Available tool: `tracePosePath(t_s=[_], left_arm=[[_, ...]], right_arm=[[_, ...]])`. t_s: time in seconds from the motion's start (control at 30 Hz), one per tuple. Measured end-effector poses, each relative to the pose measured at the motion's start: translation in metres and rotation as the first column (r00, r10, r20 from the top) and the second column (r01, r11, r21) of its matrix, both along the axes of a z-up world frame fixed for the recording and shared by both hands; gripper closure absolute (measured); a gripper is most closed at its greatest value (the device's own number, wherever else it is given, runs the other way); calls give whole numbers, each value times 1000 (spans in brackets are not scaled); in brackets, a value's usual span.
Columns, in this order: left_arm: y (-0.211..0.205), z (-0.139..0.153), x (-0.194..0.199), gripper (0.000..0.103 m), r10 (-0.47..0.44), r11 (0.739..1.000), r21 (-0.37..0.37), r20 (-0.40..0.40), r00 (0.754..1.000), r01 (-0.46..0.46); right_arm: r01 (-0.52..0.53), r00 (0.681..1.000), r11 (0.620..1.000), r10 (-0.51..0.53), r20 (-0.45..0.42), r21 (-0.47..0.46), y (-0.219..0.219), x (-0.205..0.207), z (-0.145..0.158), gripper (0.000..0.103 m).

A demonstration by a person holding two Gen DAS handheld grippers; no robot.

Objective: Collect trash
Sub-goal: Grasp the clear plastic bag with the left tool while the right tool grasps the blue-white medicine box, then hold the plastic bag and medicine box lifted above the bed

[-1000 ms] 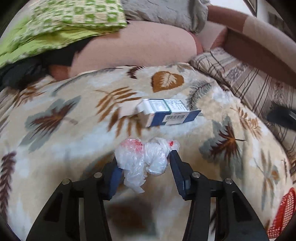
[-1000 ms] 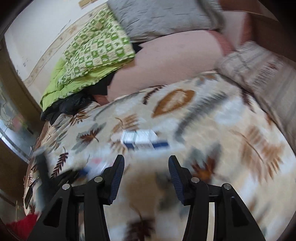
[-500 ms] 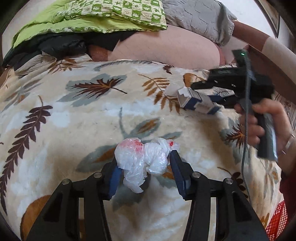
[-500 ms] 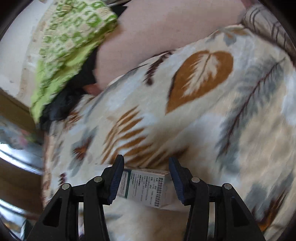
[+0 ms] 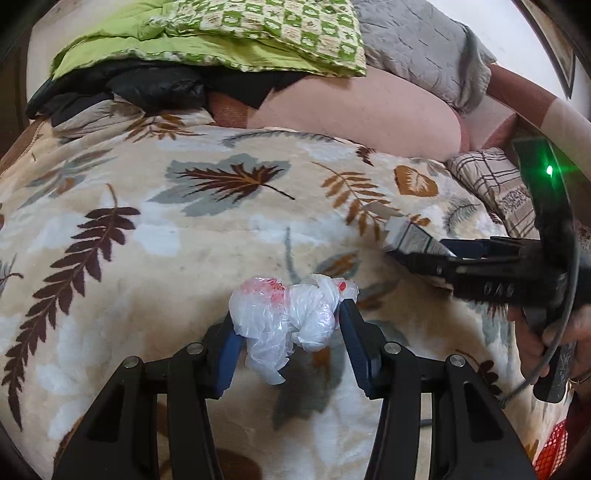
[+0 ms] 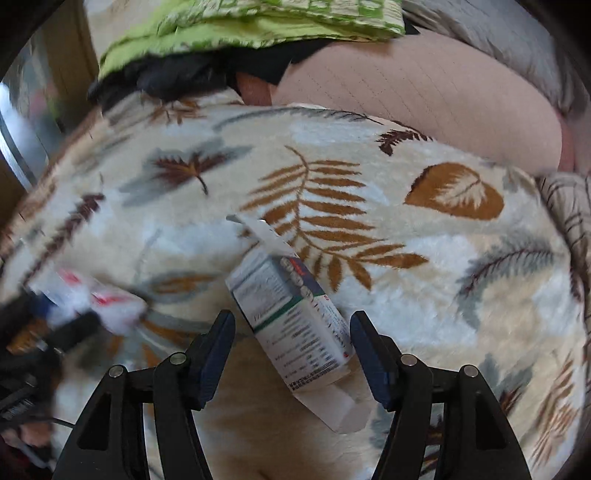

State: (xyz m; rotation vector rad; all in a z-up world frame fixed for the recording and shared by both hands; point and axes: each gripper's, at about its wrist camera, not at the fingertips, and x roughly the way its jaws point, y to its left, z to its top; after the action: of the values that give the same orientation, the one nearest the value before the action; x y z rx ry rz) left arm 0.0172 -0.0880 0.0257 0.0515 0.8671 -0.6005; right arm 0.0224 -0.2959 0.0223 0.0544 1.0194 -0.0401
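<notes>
Blue-padded fingers (image 5: 356, 332) of the left gripper (image 5: 290, 334) are clamping a crumpled clear plastic bag (image 5: 286, 321) with red print, holding it just above a cream blanket (image 5: 147, 240) patterned with brown and grey leaves. Fingers (image 6: 364, 343) of the right gripper (image 6: 291, 345) are standing apart on either side of a small white carton (image 6: 295, 321), which is lying slantwise between them on the blanket with its end flap open; the right pad is sitting just beside the carton's edge while the left pad is staying clear of it (whether the right pad is actually touching cannot be told). Seen from the left wrist camera, the right gripper is reaching in from the right edge, a hand (image 5: 543, 343) wrapping its handle. Behind the blanket, a green checked quilt (image 5: 258, 33) is lying on a pinkish cushion (image 5: 369, 110).
</notes>
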Motion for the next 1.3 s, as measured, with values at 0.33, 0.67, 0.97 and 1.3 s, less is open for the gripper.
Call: tracePosePath(t_s=[0.33,0.67,0.97,1.3], left_arm=[[-2,-1,-2,53,-4,1000,15,28,1000,4],[-10,19,-34,53,-48,998,42,140,989,42],[-9,41,-90,53,-139,989,75,218,966,125],[-8,70,-154,53,-227,974,74,264,937,215]], right_arm=[[142,985,990,-142,93,0,-8,-21,1,54],[368,903,927,-376,206,76,34,-135,51,54],[438,869,887,-460,183,149,61,-228,60,54],[506,815,841,-539,213,192,67,-300,85,54]])
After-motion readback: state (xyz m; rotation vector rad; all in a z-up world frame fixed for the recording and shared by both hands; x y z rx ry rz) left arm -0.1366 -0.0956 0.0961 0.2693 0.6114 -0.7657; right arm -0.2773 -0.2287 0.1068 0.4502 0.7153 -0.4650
